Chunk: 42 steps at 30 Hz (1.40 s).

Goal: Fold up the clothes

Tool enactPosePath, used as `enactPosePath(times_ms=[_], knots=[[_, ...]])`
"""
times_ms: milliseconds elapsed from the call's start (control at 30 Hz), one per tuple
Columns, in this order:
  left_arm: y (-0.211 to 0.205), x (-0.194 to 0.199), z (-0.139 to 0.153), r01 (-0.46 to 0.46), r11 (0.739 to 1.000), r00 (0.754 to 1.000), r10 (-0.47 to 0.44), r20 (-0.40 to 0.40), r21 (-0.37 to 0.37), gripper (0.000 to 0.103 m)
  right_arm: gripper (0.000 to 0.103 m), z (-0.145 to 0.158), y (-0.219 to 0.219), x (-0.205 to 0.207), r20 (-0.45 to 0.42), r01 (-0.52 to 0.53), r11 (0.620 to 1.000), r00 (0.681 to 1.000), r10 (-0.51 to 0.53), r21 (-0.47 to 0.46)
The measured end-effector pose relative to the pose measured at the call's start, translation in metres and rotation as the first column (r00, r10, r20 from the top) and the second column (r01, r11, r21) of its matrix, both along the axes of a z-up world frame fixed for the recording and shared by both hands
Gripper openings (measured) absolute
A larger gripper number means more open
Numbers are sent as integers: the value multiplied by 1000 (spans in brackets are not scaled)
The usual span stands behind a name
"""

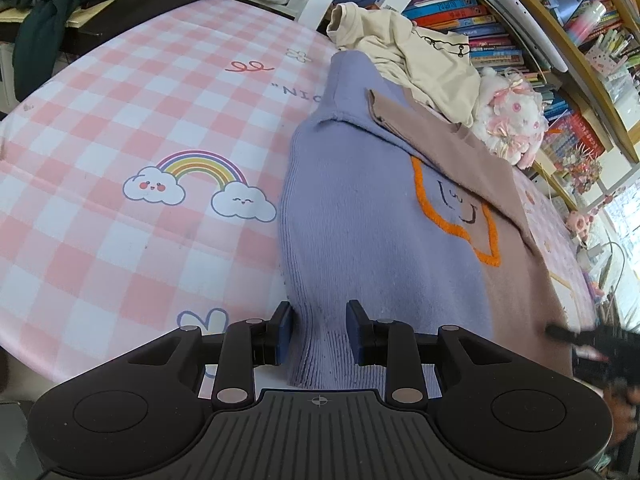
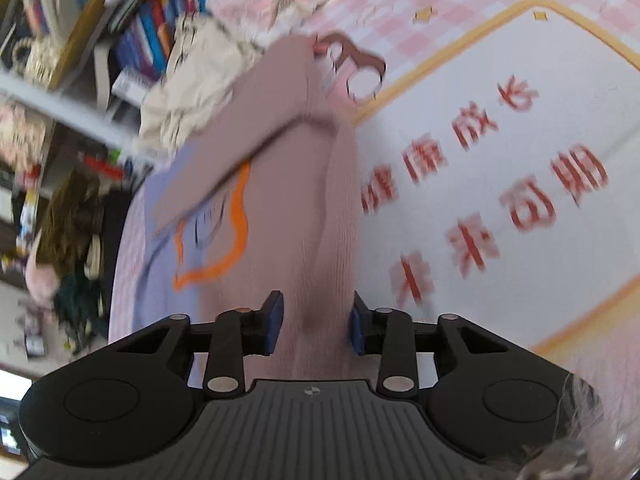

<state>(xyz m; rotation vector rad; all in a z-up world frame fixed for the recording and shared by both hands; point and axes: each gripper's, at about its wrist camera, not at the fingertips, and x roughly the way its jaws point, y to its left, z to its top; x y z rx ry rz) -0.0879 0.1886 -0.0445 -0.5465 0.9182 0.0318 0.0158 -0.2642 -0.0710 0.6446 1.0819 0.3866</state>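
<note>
A knit sweater, lavender point(image 1: 360, 208) on one half and dusty pink point(image 1: 516, 264) on the other, lies on the pink checked table cover point(image 1: 120, 120). It has an orange outlined patch point(image 1: 460, 216) on its front. My left gripper point(image 1: 320, 330) straddles the lavender ribbed hem, with the cloth between its blue pads. My right gripper point(image 2: 316, 322) holds the pink hem point(image 2: 312, 240) between its pads; it also shows blurred at the right edge of the left wrist view point(image 1: 588, 340). The right wrist view is motion-blurred.
A crumpled cream garment point(image 1: 416, 52) lies beyond the sweater's collar, next to a white and pink plush toy point(image 1: 508, 120). Bookshelves point(image 1: 480, 12) run behind them. A dark green garment point(image 1: 44, 4) hangs at the far left. Red printed characters point(image 2: 500, 192) mark the cover.
</note>
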Motion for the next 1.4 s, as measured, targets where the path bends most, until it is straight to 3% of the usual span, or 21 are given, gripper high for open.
enactPosePath(times_ms=[100,167,367,467,667,967,1067,1400], knots=[[2,1,-1,-4,1000,1000,4,-2,-12,29,11,4,-5,-18,3,6,998,1000,-5,-55],[2,3,-1,-8,1000,1000,8,-2,-11,29,8,6,-5,-23,18,7,996,1000,-5,-89],[-3,7,0,5,1000,1000,-5,-6,20,29,9,9,-3,-34,51,-4,987,999,12,-160],[-5,6,-1,16,1000,1000,-16,-8,6,29,17,10,-2,-39,66,-9,981,998,22,-195],[-11,-1,-1,20,1000,1000,-20,-4,-8,26,17,13,0,-50,96,-16,964,994,43,-265],[-11,-4,-3,2,999,1000,-3,-11,-33,25,15,11,-10,-50,68,22,982,998,-9,-188],[-7,-5,-6,-12,998,1000,11,-26,-61,4,7,10,-12,-48,66,5,979,998,8,-203],[-7,-33,-7,-19,992,999,15,-37,-123,3,6,12,-30,-69,33,-22,982,999,29,-187]])
